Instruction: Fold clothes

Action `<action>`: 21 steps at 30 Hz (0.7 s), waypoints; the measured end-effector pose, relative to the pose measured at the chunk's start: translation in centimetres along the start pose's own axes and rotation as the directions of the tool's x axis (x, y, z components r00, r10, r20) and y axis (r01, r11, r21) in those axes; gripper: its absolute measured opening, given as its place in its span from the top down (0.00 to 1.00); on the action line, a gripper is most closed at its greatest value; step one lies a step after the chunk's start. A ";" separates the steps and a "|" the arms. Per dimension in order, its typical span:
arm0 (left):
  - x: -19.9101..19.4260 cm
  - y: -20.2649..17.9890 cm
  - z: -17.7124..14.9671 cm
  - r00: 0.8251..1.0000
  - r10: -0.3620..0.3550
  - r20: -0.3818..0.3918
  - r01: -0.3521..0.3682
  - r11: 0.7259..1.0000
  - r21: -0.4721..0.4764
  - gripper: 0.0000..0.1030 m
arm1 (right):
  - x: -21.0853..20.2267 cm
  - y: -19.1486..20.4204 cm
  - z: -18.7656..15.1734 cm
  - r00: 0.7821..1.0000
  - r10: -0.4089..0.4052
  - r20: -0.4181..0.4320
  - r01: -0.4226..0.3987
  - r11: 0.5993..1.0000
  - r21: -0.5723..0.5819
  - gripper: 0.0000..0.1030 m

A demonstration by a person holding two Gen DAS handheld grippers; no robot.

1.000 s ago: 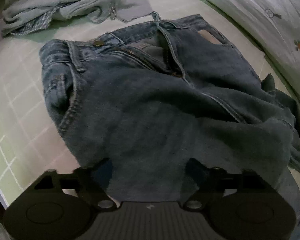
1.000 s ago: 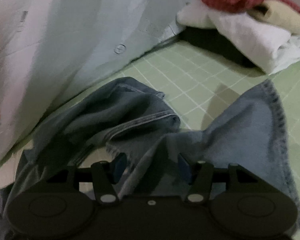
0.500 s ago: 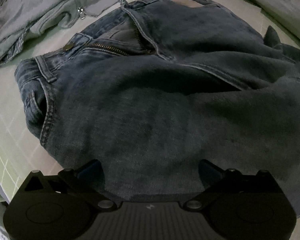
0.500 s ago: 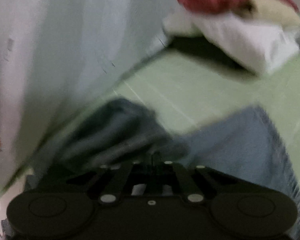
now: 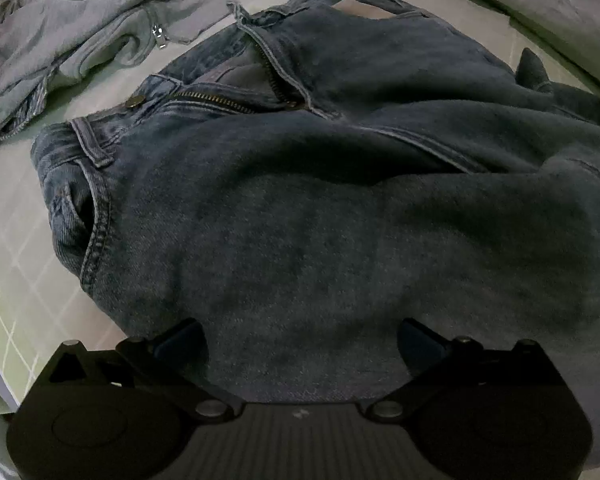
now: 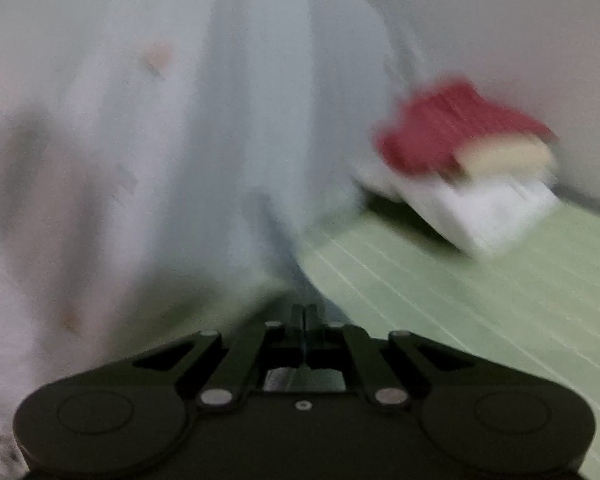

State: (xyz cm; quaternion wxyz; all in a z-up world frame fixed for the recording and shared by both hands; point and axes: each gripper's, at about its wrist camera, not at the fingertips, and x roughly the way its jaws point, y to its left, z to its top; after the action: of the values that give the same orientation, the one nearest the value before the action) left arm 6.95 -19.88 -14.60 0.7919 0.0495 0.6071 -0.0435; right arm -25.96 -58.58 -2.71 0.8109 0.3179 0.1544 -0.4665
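The jeans (image 5: 300, 220) are lying spread directly ahead of the wide-open left claw (image 5: 300, 340); the right claw (image 6: 305, 320) is pinched closed, empty.

You were working in a home, evidently on a bed. The surface was a pale green sheet (image 6: 480, 292) ruled with white grid lines. A light quilt (image 6: 228, 120) printed with small motifs lay bunched alongside. Household laundry sat on it: jeans (image 5: 320, 208), a grey zip garment (image 5: 92, 36), and a folded pile (image 6: 472, 176) in red, cream and white.
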 end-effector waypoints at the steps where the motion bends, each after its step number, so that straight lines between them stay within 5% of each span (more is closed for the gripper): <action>1: 0.0 0.0 0.1 1.000 0.001 -0.003 -0.001 1.000 0.000 0.00 | 0.3 0.0 -0.4 1.000 -0.013 -0.017 0.013 1.000 -0.019 0.99; 7: -0.2 -0.3 0.6 1.000 0.004 -0.013 -0.004 1.000 0.002 0.00 | 2.1 0.0 -2.8 0.989 -0.099 -0.114 0.083 0.987 -0.134 0.96; 9: -0.3 -0.4 0.6 1.000 0.005 -0.008 -0.005 1.000 0.001 0.00 | 2.7 0.0 -3.6 0.981 -0.129 -0.144 0.103 0.979 -0.174 0.86; 11: -0.4 -0.6 0.7 1.000 0.006 -0.007 -0.006 1.000 0.000 0.00 | 3.4 0.0 -4.3 0.972 -0.161 -0.173 0.122 0.969 -0.214 0.62; 13: -0.5 -0.7 0.9 1.000 0.007 -0.008 -0.007 1.000 -0.002 0.00 | 4.0 0.1 -5.0 0.963 -0.184 -0.195 0.131 0.957 -0.260 0.54; 18: -0.8 -1.1 1.1 1.000 0.011 -0.001 -0.011 1.000 -0.009 0.00 | 8.1 3.8 -4.8 0.974 -0.095 -0.207 -0.004 0.902 -0.431 0.34; 21: -0.9 -1.3 1.2 1.000 0.012 0.007 -0.012 1.000 -0.009 0.00 | 11.2 5.1 -5.4 0.967 -0.132 -0.219 -0.003 0.852 -0.524 0.26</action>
State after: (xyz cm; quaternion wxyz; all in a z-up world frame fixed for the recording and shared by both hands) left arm 7.74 -21.29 -13.40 0.7944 0.0492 0.6043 -0.0361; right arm -15.58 -60.57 -11.02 0.8246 0.1372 0.3850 -0.3912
